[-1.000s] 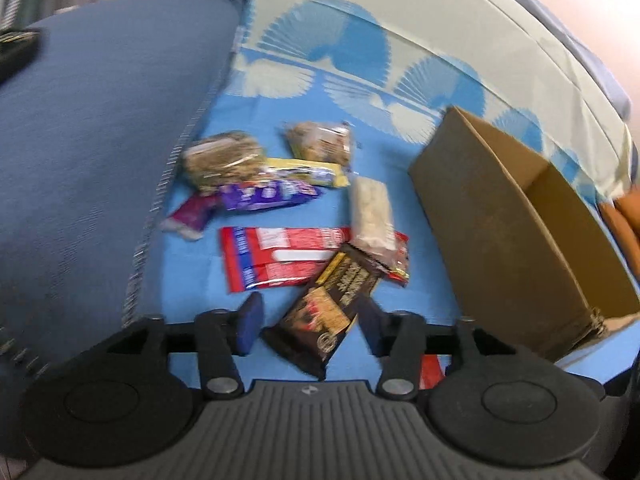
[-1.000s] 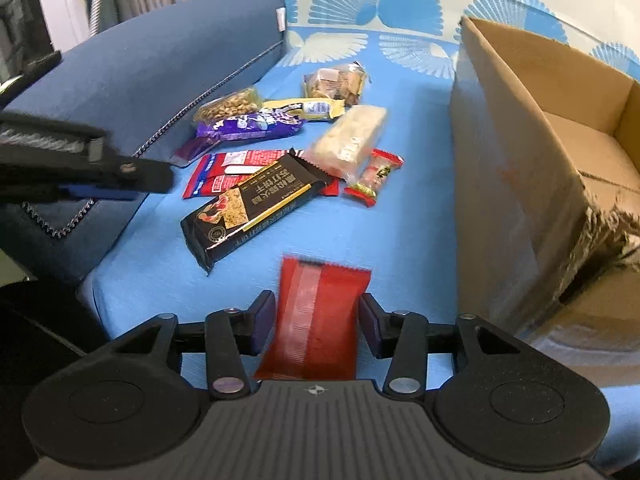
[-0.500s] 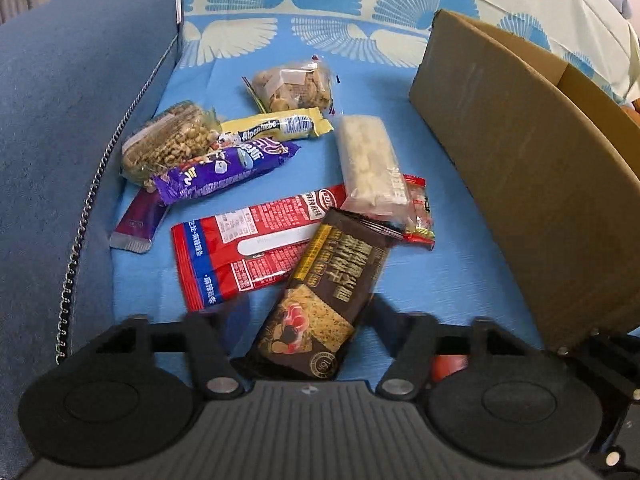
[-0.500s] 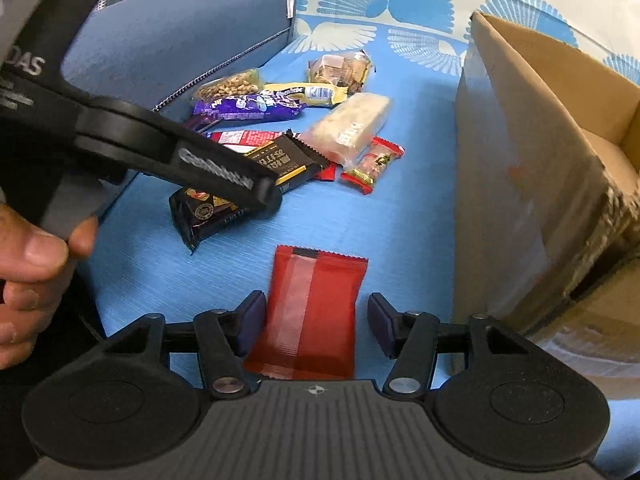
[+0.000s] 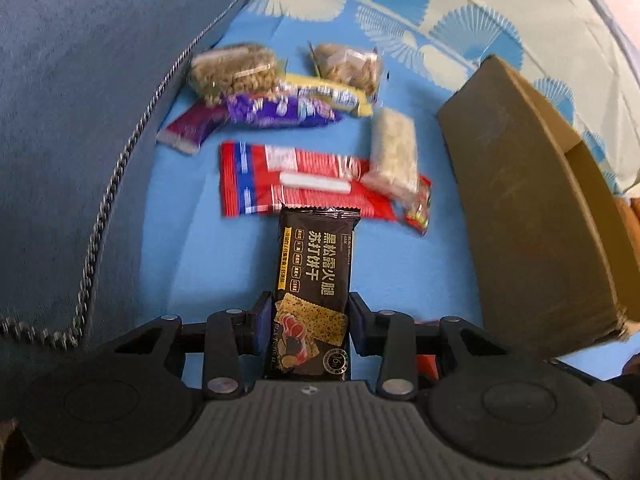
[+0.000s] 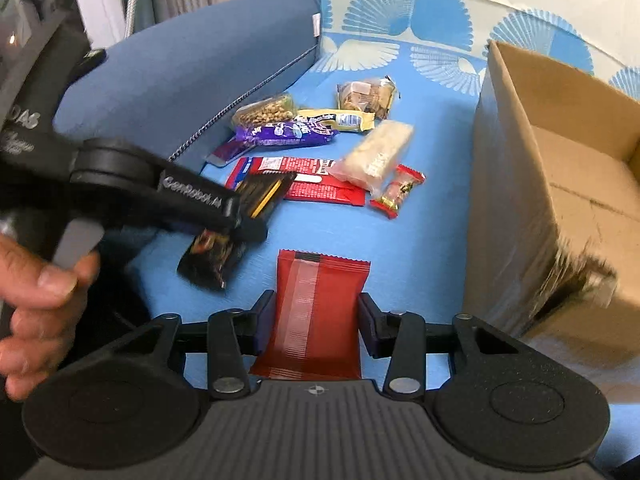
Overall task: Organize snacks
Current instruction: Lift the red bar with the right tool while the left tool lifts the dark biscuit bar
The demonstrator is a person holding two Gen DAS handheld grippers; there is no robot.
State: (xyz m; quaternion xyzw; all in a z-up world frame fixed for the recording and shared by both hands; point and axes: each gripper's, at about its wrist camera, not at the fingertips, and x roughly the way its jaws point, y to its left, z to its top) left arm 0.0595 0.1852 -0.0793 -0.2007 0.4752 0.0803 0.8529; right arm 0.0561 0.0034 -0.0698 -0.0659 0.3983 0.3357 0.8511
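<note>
In the left wrist view, the left gripper (image 5: 310, 320) has its jaws closing around the near end of a black cracker packet (image 5: 314, 280), the blue pads against both long edges, so the packet is pinched lengthwise and points away from the camera. Taking it across the narrow width looks deliberate: the flat wrapper has little else to squeeze. Beyond it the other snacks lie loose on the blue sofa seat (image 5: 200, 264): a long red wrapper (image 5: 280, 178), a pale rice bar (image 5: 394, 152) lying over that wrapper's right end, a purple wrapper (image 5: 276, 112), a yellow bar (image 5: 324, 94) and two clear bags of nuts. The cardboard box (image 5: 532, 216) stands open to the right, near the pile, presumably the place where the snacks are meant to go.

In the right wrist view, the right gripper (image 6: 316, 320) is likewise closing its jaws on a plain red packet (image 6: 316, 312), pads at both side edges, the far end of the packet free above the seat. The left gripper (image 6: 244, 216) crosses at left, carried by a person's hand (image 6: 36, 292), with the black packet hanging tilted from it. The box (image 6: 560, 184) sits close at right, its mouth open upward and, as far as can be seen, holding nothing yet.
</note>
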